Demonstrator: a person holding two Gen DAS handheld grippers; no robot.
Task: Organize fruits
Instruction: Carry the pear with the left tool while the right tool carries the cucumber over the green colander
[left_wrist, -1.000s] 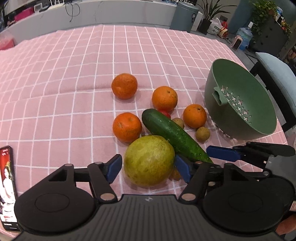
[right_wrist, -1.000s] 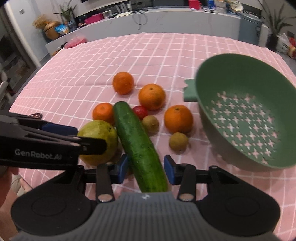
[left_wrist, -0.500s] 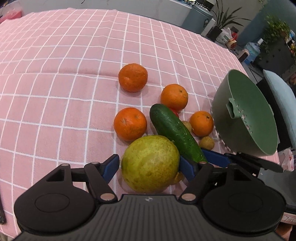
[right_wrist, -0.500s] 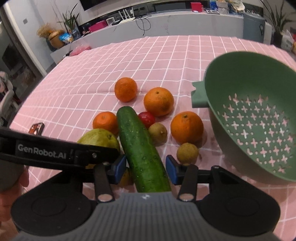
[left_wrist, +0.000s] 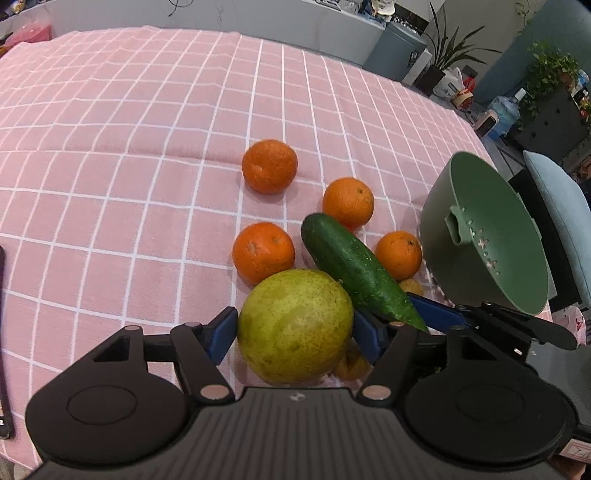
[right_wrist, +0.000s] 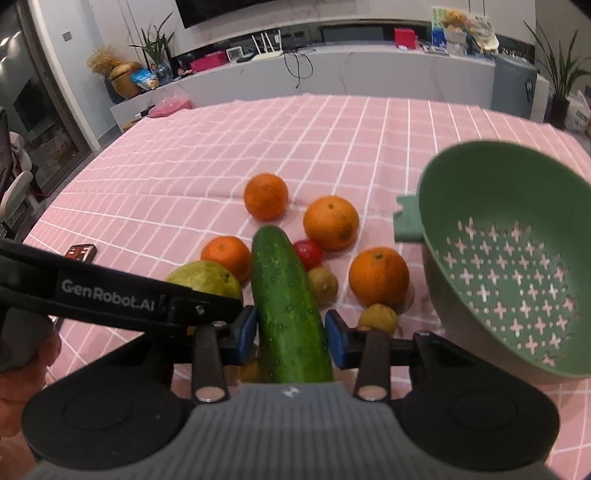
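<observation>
My left gripper (left_wrist: 294, 329) is shut on a big yellow-green pear (left_wrist: 295, 330), held just above the pink checked cloth. My right gripper (right_wrist: 290, 334) is shut on a dark green cucumber (right_wrist: 286, 302), which points away from me; the cucumber also shows in the left wrist view (left_wrist: 354, 269). The left gripper's body crosses the right wrist view and hides part of the pear (right_wrist: 207, 278). Several oranges (right_wrist: 266, 196) (right_wrist: 378, 277), a small red tomato (right_wrist: 308, 254) and small brown fruits (right_wrist: 323, 285) lie on the cloth. A green colander (right_wrist: 517, 258) stands at the right, tilted.
A phone (right_wrist: 79, 253) lies on the cloth at the left. The table's near edge is close under both grippers. A blue-grey chair (left_wrist: 557, 221) stands past the colander. A counter with clutter runs behind the table.
Both grippers have risen a little with the pear and the cucumber in them. The right wrist view has tipped up and shows more of the room.
</observation>
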